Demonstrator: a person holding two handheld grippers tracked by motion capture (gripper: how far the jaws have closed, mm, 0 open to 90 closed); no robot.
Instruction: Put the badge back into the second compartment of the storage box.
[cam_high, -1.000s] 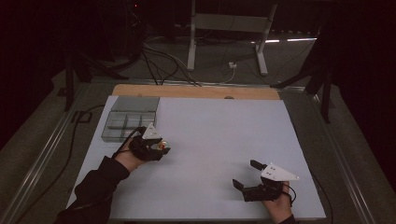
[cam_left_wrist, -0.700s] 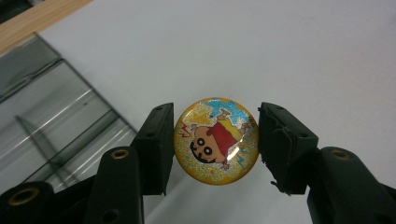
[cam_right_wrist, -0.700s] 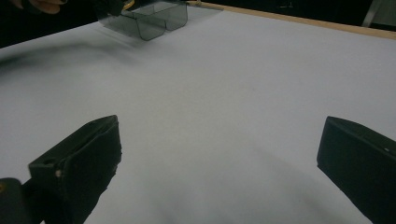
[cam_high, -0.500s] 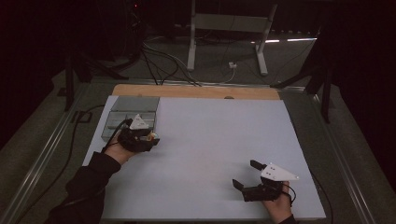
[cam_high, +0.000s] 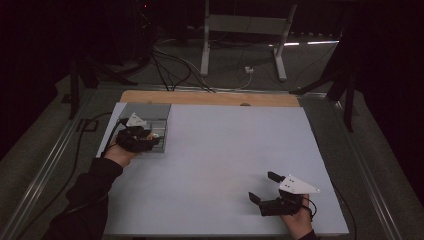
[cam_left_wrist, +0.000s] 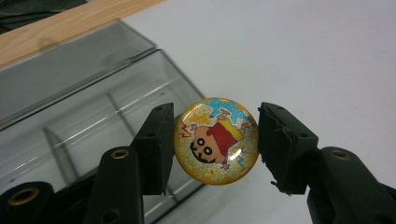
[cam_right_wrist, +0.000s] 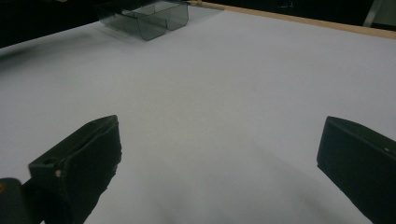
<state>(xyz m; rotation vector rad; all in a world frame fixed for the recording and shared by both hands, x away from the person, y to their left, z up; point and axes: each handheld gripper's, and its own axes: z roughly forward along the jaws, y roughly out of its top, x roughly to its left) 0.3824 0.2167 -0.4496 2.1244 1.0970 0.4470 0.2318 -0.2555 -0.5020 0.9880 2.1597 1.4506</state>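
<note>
We hold a round cartoon badge (cam_left_wrist: 216, 140) clamped by its rim between the jaws of our left gripper (cam_left_wrist: 212, 149), just above the clear compartment box (cam_left_wrist: 88, 112) at the table's (cam_high: 225, 150) far left. It looks light, stiff and glossy, so likely slippery; edge grip suits it. Its back is hidden. Our right gripper (cam_right_wrist: 219, 168) rests with jaws wide apart, holding nothing.

Glossy, glittery round yellow cartoon badge (cam_left_wrist: 216, 141) between matt black plastic jaws, above smooth clear smoky plastic compartment box (cam_left_wrist: 88, 100), matt white tabletop (cam_high: 235, 150), bare wooden edge strip (cam_high: 210, 98).
</note>
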